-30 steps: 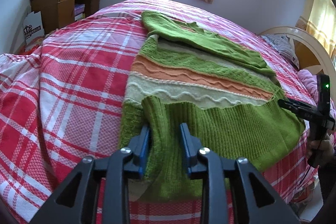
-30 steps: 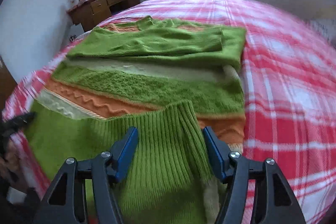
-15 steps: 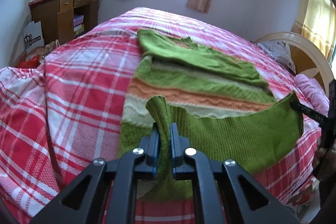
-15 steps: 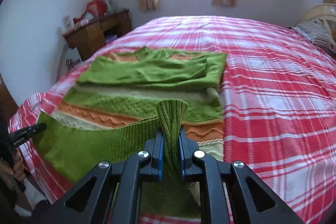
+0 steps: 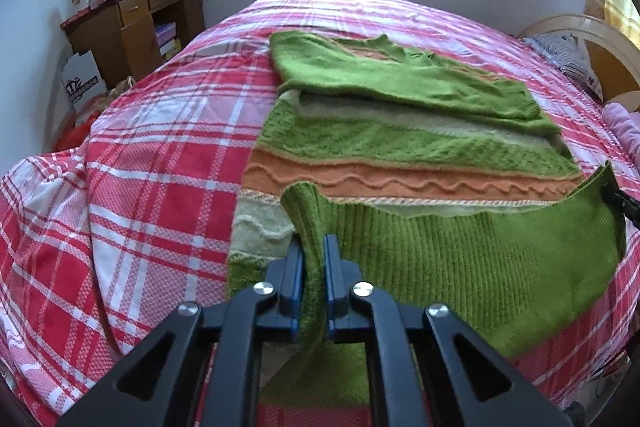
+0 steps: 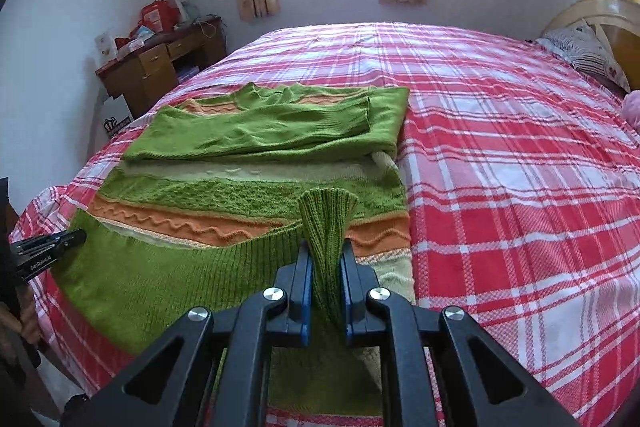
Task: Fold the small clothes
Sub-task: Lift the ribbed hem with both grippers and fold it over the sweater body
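Note:
A green knitted sweater (image 5: pixel 404 131) with orange and cream stripes lies on the bed, its sleeves folded across the chest. My left gripper (image 5: pixel 313 247) is shut on the left corner of the ribbed green hem (image 5: pixel 460 259), which stands up between the blue pads. My right gripper (image 6: pixel 325 255) is shut on the right corner of the same hem (image 6: pixel 160 267), with a bunch of ribbing fanned out above the jaws. The hem hangs lifted between the two grippers over the striped body (image 6: pixel 256 195). Each view shows the tip of the other gripper at its edge.
The bed (image 6: pixel 520 187) has a red, pink and white plaid cover. A wooden desk (image 5: pixel 132 27) with red boxes stands at the back left by the wall. A pillow (image 6: pixel 580 51) and a curved headboard (image 5: pixel 592 35) are at the right. A window with curtains is behind.
Both grippers closed on the hem corners, which lay between open jaws a second ago. They then lifted the hem off the bed and brought it forward over the striped body.

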{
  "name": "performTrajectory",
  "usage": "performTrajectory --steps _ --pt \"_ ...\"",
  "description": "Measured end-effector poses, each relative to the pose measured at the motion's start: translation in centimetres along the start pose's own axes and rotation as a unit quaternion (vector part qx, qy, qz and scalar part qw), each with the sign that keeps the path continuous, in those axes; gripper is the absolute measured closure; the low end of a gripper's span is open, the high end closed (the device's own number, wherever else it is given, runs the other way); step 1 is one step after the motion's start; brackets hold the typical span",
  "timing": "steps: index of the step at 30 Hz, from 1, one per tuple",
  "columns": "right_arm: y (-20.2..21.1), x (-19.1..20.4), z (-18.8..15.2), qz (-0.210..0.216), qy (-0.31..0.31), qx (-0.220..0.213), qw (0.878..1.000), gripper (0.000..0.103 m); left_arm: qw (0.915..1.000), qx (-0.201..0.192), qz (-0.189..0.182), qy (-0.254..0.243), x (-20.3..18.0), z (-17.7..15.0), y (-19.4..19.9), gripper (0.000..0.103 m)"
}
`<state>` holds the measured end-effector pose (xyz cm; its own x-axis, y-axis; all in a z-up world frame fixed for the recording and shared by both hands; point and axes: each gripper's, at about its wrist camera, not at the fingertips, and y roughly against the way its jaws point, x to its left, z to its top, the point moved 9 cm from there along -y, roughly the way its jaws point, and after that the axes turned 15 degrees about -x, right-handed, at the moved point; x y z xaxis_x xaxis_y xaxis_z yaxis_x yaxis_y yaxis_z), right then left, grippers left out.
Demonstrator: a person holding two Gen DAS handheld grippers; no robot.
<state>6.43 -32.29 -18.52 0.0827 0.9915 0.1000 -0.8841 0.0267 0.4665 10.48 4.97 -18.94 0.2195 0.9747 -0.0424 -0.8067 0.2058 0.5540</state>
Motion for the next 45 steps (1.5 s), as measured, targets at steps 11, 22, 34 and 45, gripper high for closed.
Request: performTrajectory --steps 11,22,34,45 --pt "-0.2 0.0 -0.4 -0.004 -0.012 0.009 1.0 0.092 0.9998 0.005 0.013 -0.014 -0.3 0.2 -0.1 0.094" --pt "1.2 0.5 1.0 0.005 -0.018 -0.009 1.0 0.092 0.9994 -0.025 -0.014 0.018 -0.3 2.1 1.3 0.094" --pt "1.1 0.1 6.1 -0.015 -0.005 -0.054 0.998 0.092 0.9971 -0.061 -0.009 0.044 0.2 7.6 -0.5 0.094" --pt "-2.7 -1.2 7.1 -0.036 -0.006 -0.045 0.998 0.092 0.9958 -0.06 -0.029 0.063 0.2 8.8 -3.9 0.094"
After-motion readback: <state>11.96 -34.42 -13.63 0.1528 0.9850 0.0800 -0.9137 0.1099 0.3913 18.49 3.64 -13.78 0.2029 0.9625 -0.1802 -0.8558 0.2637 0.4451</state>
